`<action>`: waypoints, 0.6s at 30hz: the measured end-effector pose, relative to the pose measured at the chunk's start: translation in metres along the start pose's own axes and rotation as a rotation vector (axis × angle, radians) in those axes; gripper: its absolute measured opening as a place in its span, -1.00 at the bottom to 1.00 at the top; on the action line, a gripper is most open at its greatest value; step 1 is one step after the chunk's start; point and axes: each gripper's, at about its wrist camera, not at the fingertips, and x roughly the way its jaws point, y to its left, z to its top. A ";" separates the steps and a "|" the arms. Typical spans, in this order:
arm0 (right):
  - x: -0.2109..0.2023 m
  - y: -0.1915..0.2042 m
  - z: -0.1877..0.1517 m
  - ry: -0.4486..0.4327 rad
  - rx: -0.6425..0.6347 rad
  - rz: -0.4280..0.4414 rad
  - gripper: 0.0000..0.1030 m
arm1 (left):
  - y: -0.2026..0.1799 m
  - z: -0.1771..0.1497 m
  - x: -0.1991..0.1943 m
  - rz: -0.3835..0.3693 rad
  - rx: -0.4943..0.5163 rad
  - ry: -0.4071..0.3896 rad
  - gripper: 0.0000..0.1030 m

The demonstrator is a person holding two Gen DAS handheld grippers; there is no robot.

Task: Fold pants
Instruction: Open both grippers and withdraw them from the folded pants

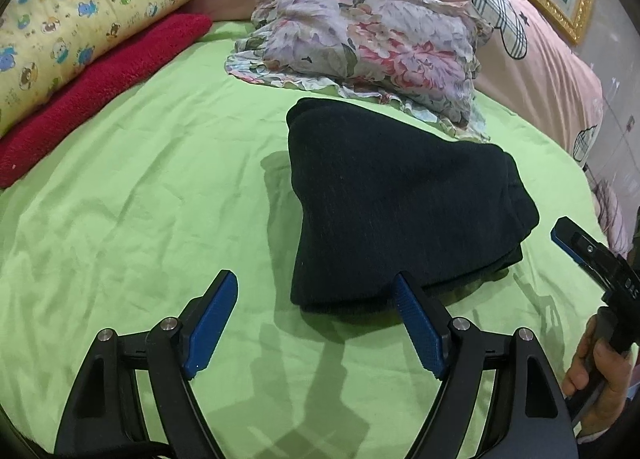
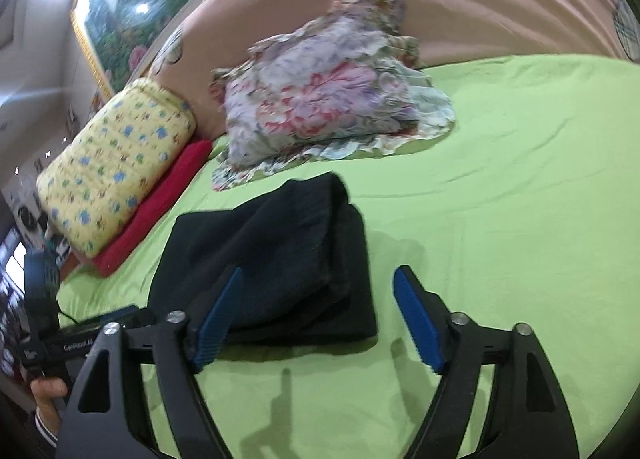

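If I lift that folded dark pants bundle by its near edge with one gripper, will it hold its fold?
Probably not. The folded dark knit pants look soft and thick, so the layers visible at the side would likely sag and slide apart. On the wrinkled green bedsheet a push may drag and bunch it. Both the left hand-held gripper and the right hand-held gripper are open; supporting two corners seems safer.
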 end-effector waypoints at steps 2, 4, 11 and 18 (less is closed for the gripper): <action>-0.001 0.008 -0.002 0.002 -0.041 0.004 0.57 | -0.003 -0.002 -0.001 0.028 0.007 0.002 0.57; -0.002 0.016 -0.005 0.003 -0.077 0.008 0.58 | -0.007 -0.007 -0.005 0.052 0.027 -0.006 0.57; -0.005 0.038 -0.010 -0.003 -0.171 0.045 0.68 | -0.018 -0.015 -0.012 0.102 0.100 -0.026 0.58; -0.004 0.046 -0.014 0.009 -0.204 0.051 0.71 | -0.022 -0.018 -0.019 0.136 0.132 -0.056 0.63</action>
